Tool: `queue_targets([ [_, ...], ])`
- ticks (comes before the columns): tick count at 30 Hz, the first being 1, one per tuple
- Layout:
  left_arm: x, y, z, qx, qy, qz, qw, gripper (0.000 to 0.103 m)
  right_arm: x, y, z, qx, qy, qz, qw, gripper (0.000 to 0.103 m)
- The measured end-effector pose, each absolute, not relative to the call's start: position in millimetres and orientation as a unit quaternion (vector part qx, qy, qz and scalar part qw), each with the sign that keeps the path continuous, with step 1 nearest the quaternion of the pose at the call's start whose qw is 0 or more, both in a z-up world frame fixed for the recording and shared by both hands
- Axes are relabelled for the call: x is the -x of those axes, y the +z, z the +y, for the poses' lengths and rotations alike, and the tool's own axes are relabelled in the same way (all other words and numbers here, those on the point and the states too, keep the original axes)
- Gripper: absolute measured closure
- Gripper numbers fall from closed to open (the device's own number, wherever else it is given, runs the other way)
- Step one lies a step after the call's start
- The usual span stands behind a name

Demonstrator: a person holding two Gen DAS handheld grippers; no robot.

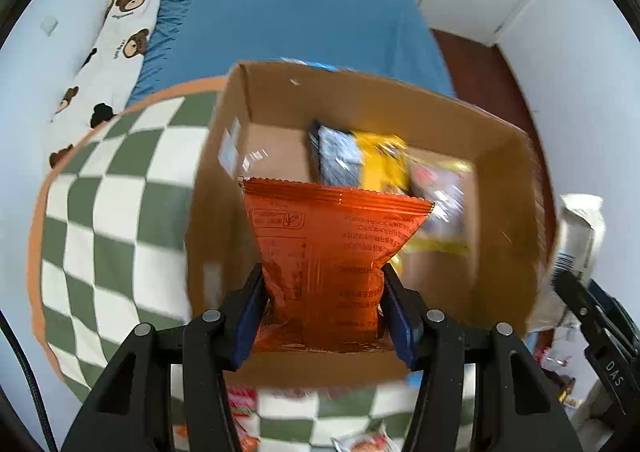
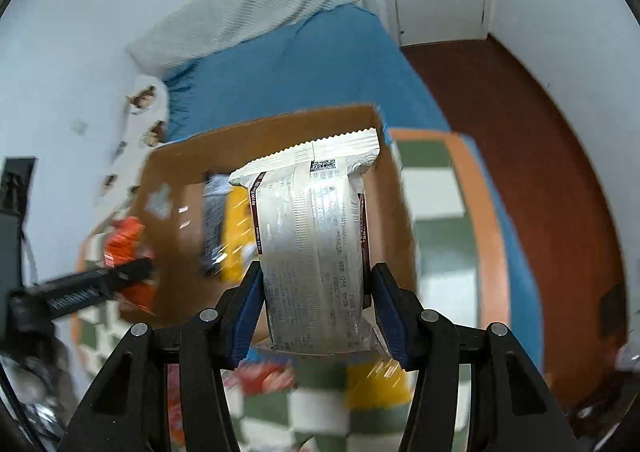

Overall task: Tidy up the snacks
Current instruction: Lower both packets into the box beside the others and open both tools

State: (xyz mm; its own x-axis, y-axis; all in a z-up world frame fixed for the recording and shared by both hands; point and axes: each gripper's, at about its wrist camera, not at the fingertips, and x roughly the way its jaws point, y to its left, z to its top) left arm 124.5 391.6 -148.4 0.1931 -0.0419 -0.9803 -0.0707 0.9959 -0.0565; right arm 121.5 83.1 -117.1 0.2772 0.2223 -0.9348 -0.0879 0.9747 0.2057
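My left gripper (image 1: 324, 284) is shut on an orange snack packet (image 1: 332, 248) and holds it over the near side of an open cardboard box (image 1: 504, 188). Inside the box lie a dark packet (image 1: 336, 156), a yellow packet (image 1: 380, 160) and a shiny packet (image 1: 444, 192). My right gripper (image 2: 316, 284) is shut on a silver-white snack packet (image 2: 316, 244), held above the box's (image 2: 176, 156) right side. The right gripper with its white packet shows at the right edge of the left wrist view (image 1: 580, 236). The left gripper with the orange packet shows in the right wrist view (image 2: 124, 252).
The box stands on a green-and-white checkered blanket (image 1: 116, 204) with an orange border, on a bed with a blue sheet (image 1: 296, 20). Several loose snack packets (image 2: 260, 376) lie on the blanket near me. A bear-print pillow (image 1: 116, 48) lies along the wall. Red-brown floor (image 2: 532, 124) is to the right.
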Motion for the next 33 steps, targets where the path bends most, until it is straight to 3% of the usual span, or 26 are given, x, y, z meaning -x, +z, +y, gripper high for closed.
queue_targets([
  [8, -193, -208, 401, 0.032, 0.032, 0.673, 0.738, 0.050, -196, -174, 98, 0.000, 0.058, 0.626, 0.778, 0.046],
  [10, -201, -216, 402, 0.044, 0.031, 0.672, 0.739, 0.036, -207, -187, 100, 0.003, 0.048, 0.631, 0.774, 0.044],
  [12, -207, -219, 404, 0.059, 0.027, 0.665, 0.744, 0.015, -214, -199, 103, 0.009, 0.040, 0.640, 0.767, 0.024],
  [13, -209, -220, 403, 0.067, 0.019, 0.665, 0.744, 0.014, -216, -202, 103, 0.000, 0.043, 0.642, 0.766, 0.021],
  [33, -150, -198, 366, 0.041, 0.000, 0.620, 0.783, 0.014, -170, -206, 114, -0.042, 0.075, 0.648, 0.757, 0.017],
])
